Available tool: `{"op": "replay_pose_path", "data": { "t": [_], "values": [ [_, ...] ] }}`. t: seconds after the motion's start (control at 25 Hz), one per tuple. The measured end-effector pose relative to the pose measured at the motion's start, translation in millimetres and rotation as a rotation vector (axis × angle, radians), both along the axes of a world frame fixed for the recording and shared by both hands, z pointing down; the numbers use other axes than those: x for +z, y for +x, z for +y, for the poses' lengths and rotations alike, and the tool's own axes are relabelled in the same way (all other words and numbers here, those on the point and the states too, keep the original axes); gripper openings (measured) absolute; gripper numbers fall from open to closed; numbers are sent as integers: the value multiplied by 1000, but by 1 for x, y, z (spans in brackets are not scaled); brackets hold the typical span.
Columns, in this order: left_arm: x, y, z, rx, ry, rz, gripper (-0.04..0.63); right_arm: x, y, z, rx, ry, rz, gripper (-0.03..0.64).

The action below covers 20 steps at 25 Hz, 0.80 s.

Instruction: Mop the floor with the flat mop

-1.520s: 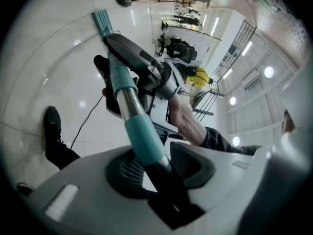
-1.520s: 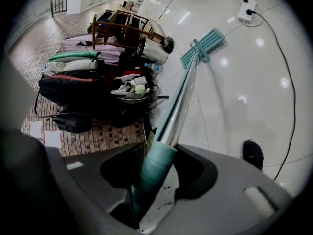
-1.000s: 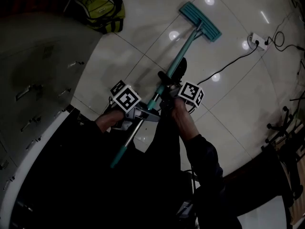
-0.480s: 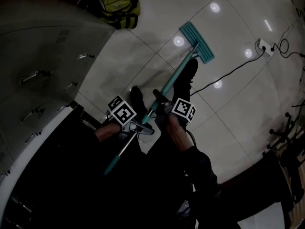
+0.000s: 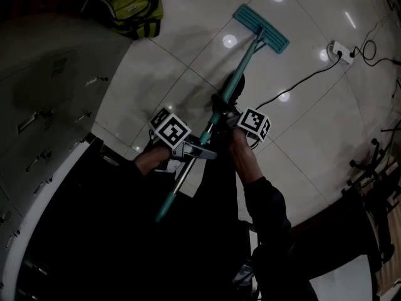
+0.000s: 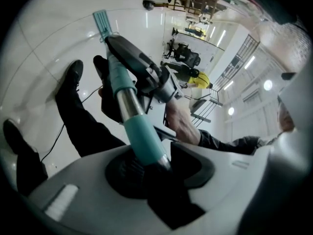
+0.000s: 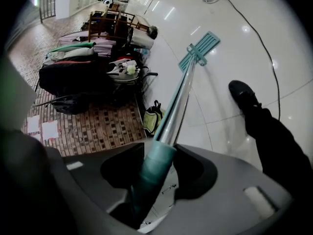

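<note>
**Both grippers clamped on the teal flat mop, head flat on the tiles**

In the head view the flat mop [image 5: 245, 60] runs on a diagonal. Its mop head [image 5: 262, 28], a slim teal rectangle, lies flat on the glossy white tiled floor [image 5: 188, 49] in the upper right of centre. The handle slants down to a teal end near lower centre. The shaft looks teal near the head, with bare silver tube and teal grip sleeves further down.

The left gripper [image 5: 202, 152] sits lower on the handle, jaws closed tight round a teal sleeve. The right gripper [image 5: 220, 109] is just above it, jaws also pinched on a teal sleeve where the silver tube comes out.

A dark shoe [image 5: 235, 85] is right beside the shaft. There's a yellow-green backpack [image 5: 128, 8] at the upper left, a power strip [image 5: 338, 50] at the upper right, and grey cabinets [image 5: 44, 105] down the left edge.
</note>
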State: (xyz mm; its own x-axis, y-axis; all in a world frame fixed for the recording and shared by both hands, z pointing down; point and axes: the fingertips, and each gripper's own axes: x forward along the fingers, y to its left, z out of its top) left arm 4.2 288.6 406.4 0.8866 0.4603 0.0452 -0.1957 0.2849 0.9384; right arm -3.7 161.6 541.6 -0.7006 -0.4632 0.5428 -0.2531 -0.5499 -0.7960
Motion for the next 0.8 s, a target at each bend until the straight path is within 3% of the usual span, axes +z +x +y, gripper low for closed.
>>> {"op": "replay_pose_path", "data": {
  "t": [0.4,0.6,0.8],
  "values": [
    [18,133,-141,-67,36,38,150,13,123,-151,16,68,9,190],
    [33,170,-200,-72,87,11,152,27,167,-212,48,96,18,189],
    [57,181,-226,2,119,-71,135,38,183,-242,0,115,32,192]
  ]
}}
